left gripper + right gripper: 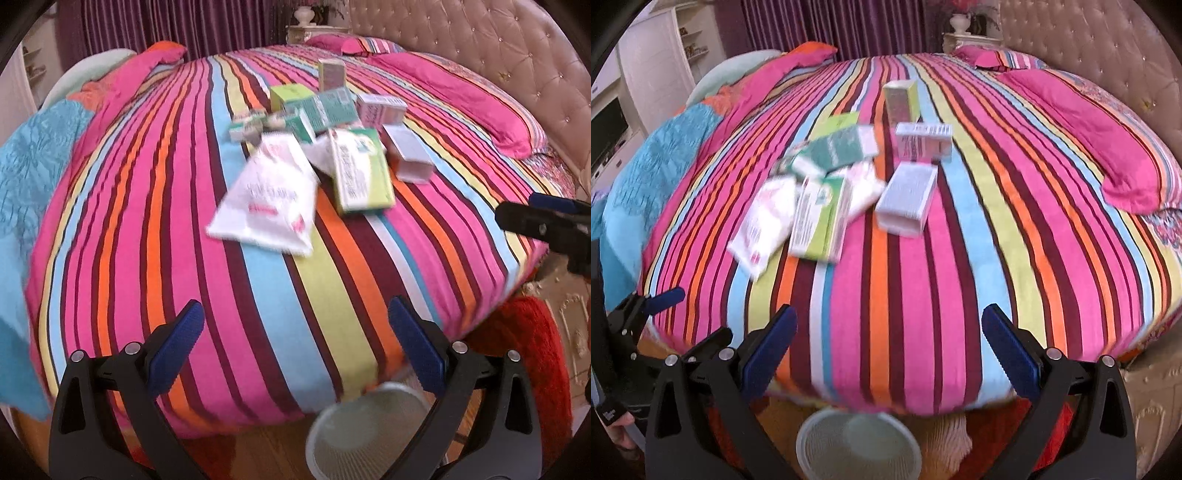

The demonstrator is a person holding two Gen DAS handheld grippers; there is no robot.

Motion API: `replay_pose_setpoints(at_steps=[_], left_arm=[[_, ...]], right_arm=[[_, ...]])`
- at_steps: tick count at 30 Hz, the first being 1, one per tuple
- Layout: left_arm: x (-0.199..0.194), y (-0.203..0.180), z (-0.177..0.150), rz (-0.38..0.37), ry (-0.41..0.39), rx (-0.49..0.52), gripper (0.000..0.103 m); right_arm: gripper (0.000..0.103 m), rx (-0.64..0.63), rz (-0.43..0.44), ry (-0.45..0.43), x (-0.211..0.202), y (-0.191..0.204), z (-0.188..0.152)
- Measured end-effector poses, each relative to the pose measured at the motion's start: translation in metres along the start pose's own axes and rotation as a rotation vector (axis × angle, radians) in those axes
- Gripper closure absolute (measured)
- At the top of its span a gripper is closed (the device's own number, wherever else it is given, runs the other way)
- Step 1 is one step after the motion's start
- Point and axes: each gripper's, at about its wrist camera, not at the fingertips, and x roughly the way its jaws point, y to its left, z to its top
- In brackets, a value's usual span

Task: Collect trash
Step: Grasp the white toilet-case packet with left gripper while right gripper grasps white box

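Observation:
A pile of trash lies on the striped bed [258, 295]: a white plastic bag [267, 195], a green and white box [360, 171], a grey box [408, 153] and several smaller cartons [325, 107]. The same pile shows in the right wrist view: the white bag [764, 221], the green box [820, 218], the grey box [907, 199]. A round pale bin [369, 432] stands on the floor at the bed's foot, also in the right wrist view [858, 443]. My left gripper [295, 347] and right gripper [888, 350] are open and empty, above the bed's near edge.
Pink pillows [1108, 147] lie by the tufted headboard [498, 55] on the right. A blue quilt [33, 177] is bunched at the left. A red rug [528, 354] covers the floor beside the bed. White shelves [657, 74] stand far left.

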Motion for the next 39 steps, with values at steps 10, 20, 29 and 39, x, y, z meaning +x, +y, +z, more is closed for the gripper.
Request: replay_pose_setpoints(at_steps=[10, 20, 29, 39], left_arm=[[0.049, 0.02, 0.05, 0.019, -0.025, 0.029, 0.006], [0.083, 0.023, 0.068, -0.002, 0.023, 0.072, 0.006], [0.106, 0.023, 0.082, -0.005, 0.046, 0.089, 0.006], [0.114, 0.021, 0.081, -0.01, 0.089, 0.036, 0.027]], right_arm=[[0.008, 0.014, -0.03, 0.009, 0.061, -0.012, 0.05], [0.008, 0.024, -0.074, 0.069, 0.101, -0.021, 0.074], [0.026, 0.025, -0.081, 0.149, 0.134, -0.027, 0.08], [0.058, -0.021, -0.031, 0.161, 0.125, -0.039, 0.079]])
